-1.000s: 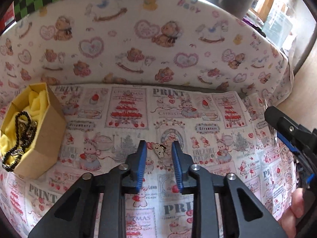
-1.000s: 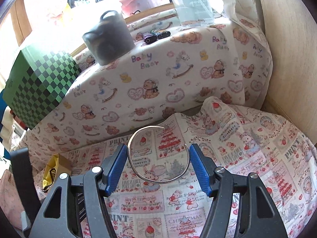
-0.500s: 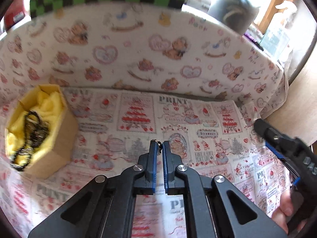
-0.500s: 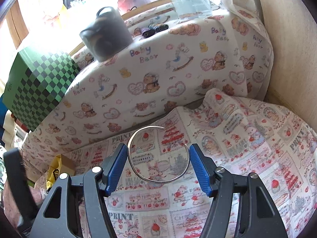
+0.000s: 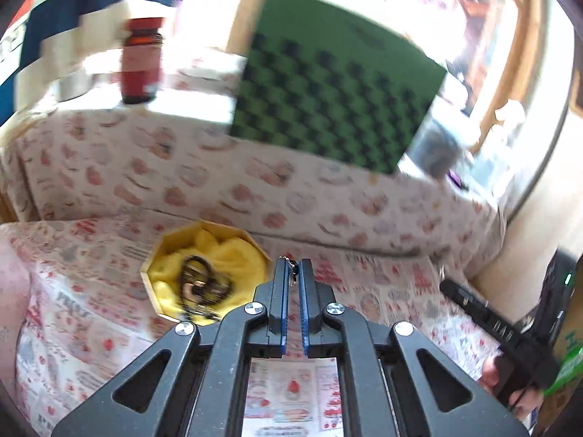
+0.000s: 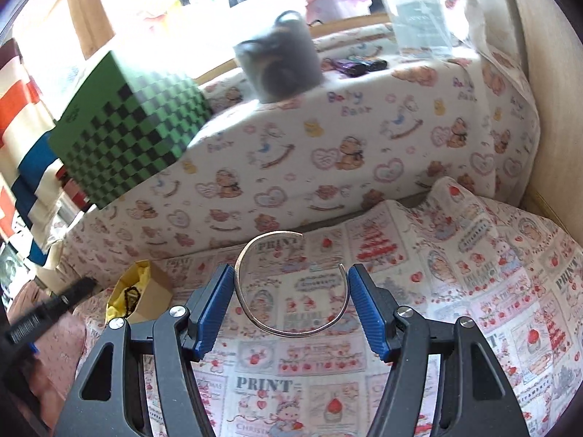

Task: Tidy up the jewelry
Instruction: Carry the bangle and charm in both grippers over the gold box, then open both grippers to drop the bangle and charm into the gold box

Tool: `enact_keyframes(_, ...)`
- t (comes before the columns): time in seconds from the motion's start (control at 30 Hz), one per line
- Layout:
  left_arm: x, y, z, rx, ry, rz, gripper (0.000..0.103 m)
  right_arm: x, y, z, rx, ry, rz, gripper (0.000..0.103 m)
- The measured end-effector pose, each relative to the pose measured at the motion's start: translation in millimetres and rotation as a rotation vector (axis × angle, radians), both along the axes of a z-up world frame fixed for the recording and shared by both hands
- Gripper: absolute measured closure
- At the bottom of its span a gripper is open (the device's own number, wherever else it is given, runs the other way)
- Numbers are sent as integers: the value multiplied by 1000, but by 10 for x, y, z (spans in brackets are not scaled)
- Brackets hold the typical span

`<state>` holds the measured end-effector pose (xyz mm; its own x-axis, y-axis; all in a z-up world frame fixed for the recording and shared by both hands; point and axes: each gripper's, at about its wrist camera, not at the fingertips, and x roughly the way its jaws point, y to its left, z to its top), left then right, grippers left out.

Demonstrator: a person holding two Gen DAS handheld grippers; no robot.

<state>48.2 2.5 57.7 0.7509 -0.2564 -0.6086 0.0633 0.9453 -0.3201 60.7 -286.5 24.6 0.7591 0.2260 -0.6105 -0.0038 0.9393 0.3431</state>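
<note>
Beads (image 5: 199, 287) in yellow-lined box (image 5: 160, 251): motion-blurred.

My left gripper (image 5: 292, 273) and right gripper (image 6: 290, 284): black angular frames with triangular cut-outs, silver screws at the pivots, ribbed blue pads (image 6: 362, 309) inside each finger.

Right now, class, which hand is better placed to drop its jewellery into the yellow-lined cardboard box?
Left. Its tool pinches a small charm right beside the box; the right tool, holding the open metal bangle, is farther away.
</note>
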Motion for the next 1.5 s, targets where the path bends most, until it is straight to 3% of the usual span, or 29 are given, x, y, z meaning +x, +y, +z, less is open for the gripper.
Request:
enact_keyframes(0.1, -28, 291, 52, -64, -14, 43, 98, -30, 74, 23, -14, -36, 28, 36)
enact_keyframes(0.3, -15, 645, 34, -87, -67, 95, 98, -171, 191, 102, -41, -149, 36, 36)
enact_keyframes(0.43, 111, 751, -113, -120, -4, 81, 98, -228, 247, 138, -28, -189, 77, 36)
enact_keyframes(0.63, 250, 715, -314, -109, 100, 48, 98, -259, 419, 187, -75, -260, 92, 36)
enact_keyframes(0.87, 307, 809, -423, -161, 151, 56, 98, -71, 735, 260, -42, -224, 154, 36)
enact_keyframes(1.03, 239, 888, -334, -205, 122, 66, 97, -23, 1135, 356, -45, -224, 233, 36)
enact_keyframes(1.1, 175, 938, -254, -209, 89, 87, 89, -1, 1283, 375, -27, -217, 262, 36)
enact_keyframes(1.23, -22, 1029, -1, -156, -12, 151, 80, 39, 1603, 371, -35, -207, 314, 36)
enact_keyframes(1.37, -197, 1147, 164, -201, -73, 181, 75, 137, 1907, 276, -47, -173, 361, 36)
enact_keyframes(1.5, -324, 1194, 306, -169, -134, 224, 68, 320, 2104, 113, -18, -99, 383, 36)
